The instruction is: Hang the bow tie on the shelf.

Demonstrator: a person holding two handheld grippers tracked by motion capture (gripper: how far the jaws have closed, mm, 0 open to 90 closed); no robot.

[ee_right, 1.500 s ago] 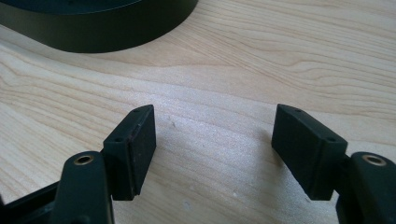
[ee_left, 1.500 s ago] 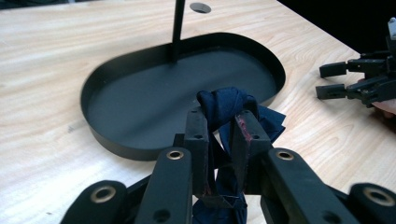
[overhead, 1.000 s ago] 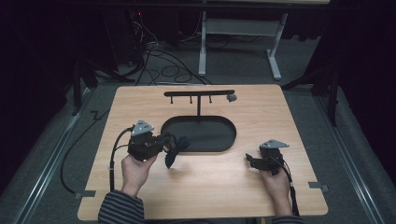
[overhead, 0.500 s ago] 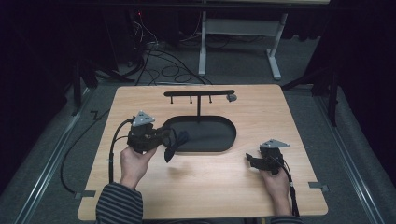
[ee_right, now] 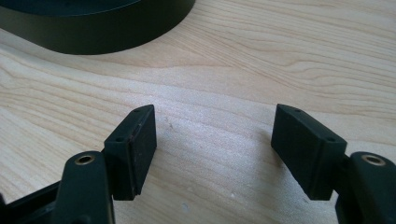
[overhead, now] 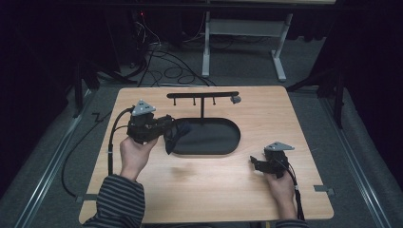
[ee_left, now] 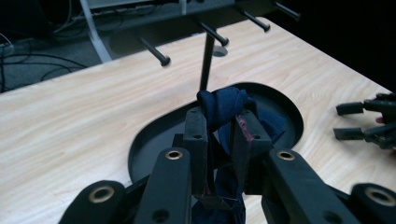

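Wood table nearest me, pale grain, bare along the front edge. My striped sleeve comes in bottom left.

Right gripper sits low at the right front of the table, near the tray's right end but apart from it. Jaws spread wide in its own view, bare wood between them; tray wall crosses the top left corner.

Left gripper raised at the tray's left end, jaws pinching a dark blue cloth. In the left gripper view the cloth bunches in a knot just above the jaw tips, with more hanging below them. The lower part hangs at the tray's left rim; I cannot tell whether it touches.

Black oval tray mid-table. Behind it, a black rack: one upright post, a crossbar, short pegs underneath. From the left gripper the post stands straight behind the cloth, with the pegs above it. A small grey piece sits at the bar's right end.

Beyond the table: cables and a white desk frame on the grey floor.

Against half a second ago: left gripper and cloth sit slightly higher and farther toward the rack. Right gripper unchanged.
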